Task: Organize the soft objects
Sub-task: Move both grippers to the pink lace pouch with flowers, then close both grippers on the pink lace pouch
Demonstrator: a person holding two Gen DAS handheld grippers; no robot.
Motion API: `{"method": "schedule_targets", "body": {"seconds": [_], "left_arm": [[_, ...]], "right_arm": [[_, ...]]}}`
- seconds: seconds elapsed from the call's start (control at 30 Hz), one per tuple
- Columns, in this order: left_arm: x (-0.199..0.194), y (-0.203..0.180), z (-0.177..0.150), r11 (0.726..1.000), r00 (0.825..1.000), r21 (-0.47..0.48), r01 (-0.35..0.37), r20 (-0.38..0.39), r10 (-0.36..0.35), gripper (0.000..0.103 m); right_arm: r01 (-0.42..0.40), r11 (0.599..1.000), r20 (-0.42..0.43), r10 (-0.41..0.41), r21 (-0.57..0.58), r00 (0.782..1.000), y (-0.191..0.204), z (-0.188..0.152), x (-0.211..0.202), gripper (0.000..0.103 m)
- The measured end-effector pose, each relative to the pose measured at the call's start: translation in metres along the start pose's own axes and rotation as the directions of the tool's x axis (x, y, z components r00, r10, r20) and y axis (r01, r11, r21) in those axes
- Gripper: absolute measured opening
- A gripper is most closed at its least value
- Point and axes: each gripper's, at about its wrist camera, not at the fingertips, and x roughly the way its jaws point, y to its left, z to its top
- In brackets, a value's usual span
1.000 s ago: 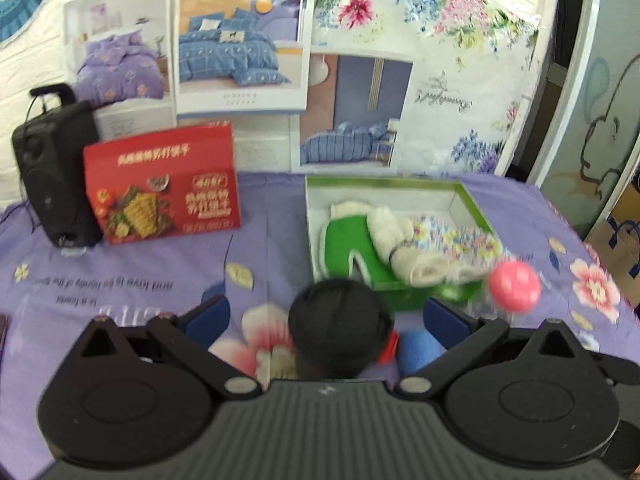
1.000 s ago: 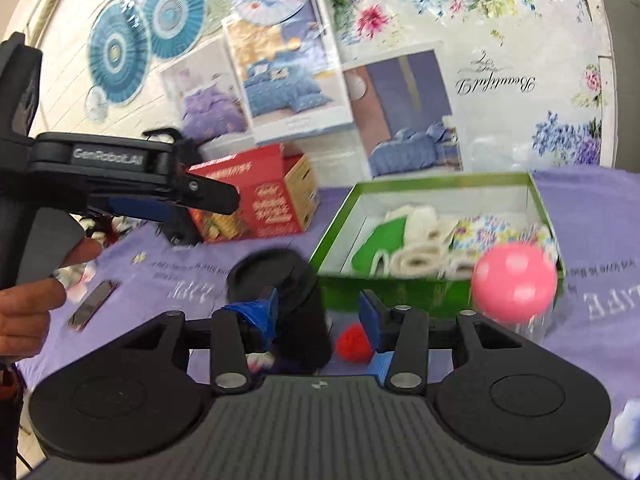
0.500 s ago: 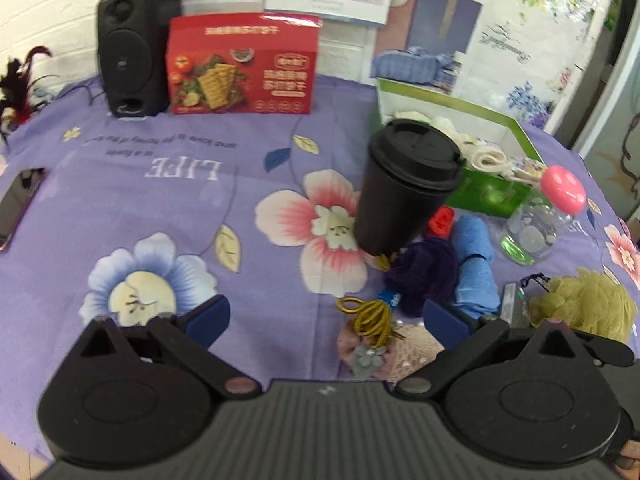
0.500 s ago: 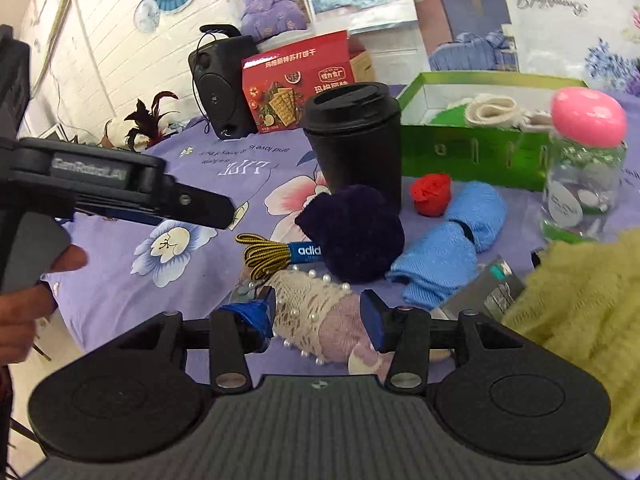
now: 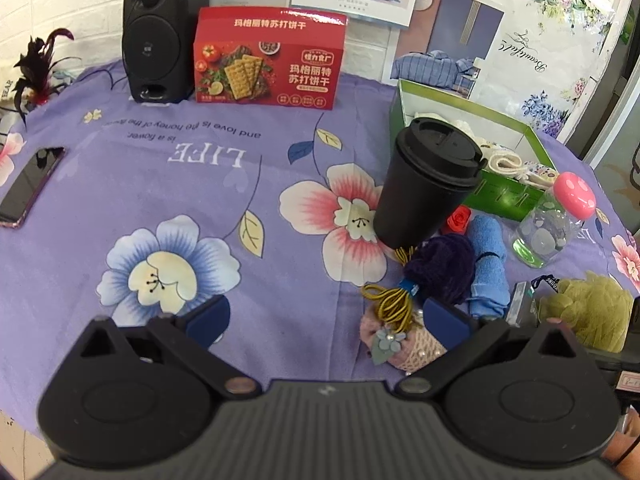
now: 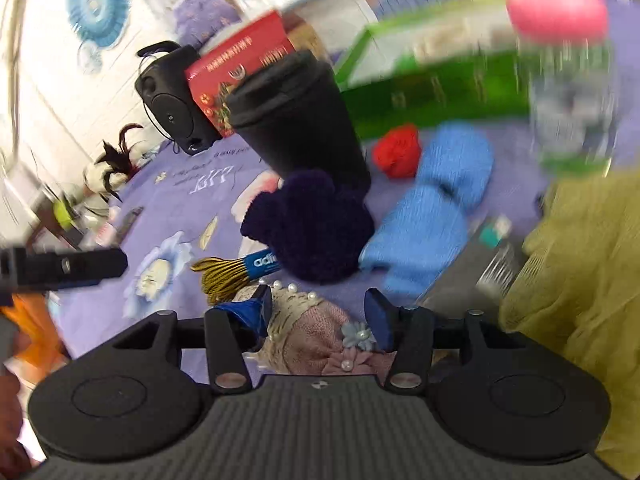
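The pink knitted piece, trimmed with pearls and small fabric flowers, lies at the near edge of the purple flowered tablecloth, and the right gripper sits low over it with its blue pads on either side; its jaws have just been opening, the knit lies between them, and they do not press it yet, which reads as lining up a pick. Just beyond lie a coil of yellow-black laces, a dark purple pompom and a rolled blue towel, all huddled beside a black lidded cup. The green box behind the cup already holds cream and floral fabrics, so it is probably where the soft things go. The left gripper hovers spread wide and empty above the cloth, seemingly waiting. Only the left view is sharp: it shows the box's contents, a pink-capped jar, a phone and a yellow-green mesh sponge. The blurred right view alone shows the pads flanking the knit.
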Motion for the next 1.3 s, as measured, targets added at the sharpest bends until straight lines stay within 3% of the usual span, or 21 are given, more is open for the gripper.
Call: {"method": "schedule_targets", "body": {"seconds": [0.13, 0.27, 0.37, 0.43, 0.5, 0.57, 0.63, 0.73, 0.8, 0.97, 1.07, 1.13, 1.23, 1.3], "left_arm": [[-0.004, 0.003, -0.001, 1.000, 1.000, -0.008, -0.011, 0.018, 0.011, 0.103], [-0.001, 0.001, -0.002, 1.000, 1.000, -0.003, -0.008, 0.007, 0.008, 0.102], [0.000, -0.004, -0.004, 1.000, 1.000, 0.021, -0.005, -0.004, 0.005, 0.103], [-0.002, -0.007, -0.008, 0.999, 1.000, 0.038, -0.008, -0.001, 0.008, 0.103], [-0.001, -0.011, -0.009, 0.999, 1.000, 0.053, 0.009, -0.013, -0.008, 0.103], [0.005, -0.018, -0.008, 0.997, 0.998, 0.066, 0.046, -0.041, -0.044, 0.103], [0.013, -0.026, -0.005, 0.990, 0.990, 0.076, 0.116, -0.088, -0.109, 0.103], [0.038, -0.044, 0.001, 0.974, 0.954, 0.093, 0.209, -0.236, -0.182, 0.103], [0.052, -0.052, 0.003, 0.973, 0.940, 0.106, 0.207, -0.298, -0.167, 0.103], [0.075, -0.067, 0.001, 0.972, 0.931, 0.152, 0.176, -0.346, -0.115, 0.102], [0.090, -0.068, -0.003, 0.970, 0.910, 0.157, 0.184, -0.401, -0.108, 0.102], [0.097, -0.066, -0.006, 0.969, 0.893, 0.148, 0.197, -0.434, -0.115, 0.099], [0.099, -0.061, -0.004, 0.972, 0.887, 0.130, 0.194, -0.446, -0.118, 0.090], [0.096, -0.058, -0.001, 0.972, 0.885, 0.122, 0.202, -0.448, -0.128, 0.069]], "right_arm": [[-0.044, 0.998, -0.022, 0.045, 0.045, 0.999, 0.003, -0.020, -0.015, 0.041], [-0.144, 0.982, -0.069, 0.153, 0.118, 0.986, 0.013, -0.045, -0.021, 0.042], [-0.185, 0.981, -0.083, 0.189, 0.051, 0.978, 0.034, -0.056, -0.024, 0.041], [-0.105, 0.991, -0.004, 0.105, -0.078, 0.994, 0.048, -0.056, -0.040, 0.041], [0.018, 0.980, 0.073, -0.004, -0.200, 0.997, 0.063, -0.054, -0.053, 0.042], [0.077, 0.963, 0.071, -0.061, -0.258, 0.996, 0.071, -0.057, -0.055, 0.043], [0.074, 0.962, 0.061, -0.060, -0.261, 0.996, 0.074, -0.063, -0.052, 0.043], [0.061, 0.971, 0.031, -0.056, -0.230, 0.998, 0.072, -0.071, -0.040, 0.042], [0.076, 0.975, 0.034, -0.071, -0.210, 0.997, 0.072, -0.074, -0.031, 0.042], [0.166, 0.956, 0.066, -0.154, -0.241, 0.986, 0.079, -0.073, -0.008, 0.046], [0.183, 0.943, 0.063, -0.172, -0.276, 0.983, 0.077, -0.076, 0.010, 0.046], [0.192, 0.935, 0.100, -0.169, -0.298, 0.980, 0.076, -0.082, 0.011, 0.048], [0.184, 0.950, 0.144, -0.151, -0.252, 0.978, 0.070, -0.088, 0.008, 0.048], [0.160, 0.960, 0.135, -0.132, -0.228, 0.982, 0.065, -0.083, 0.007, 0.049]]}}
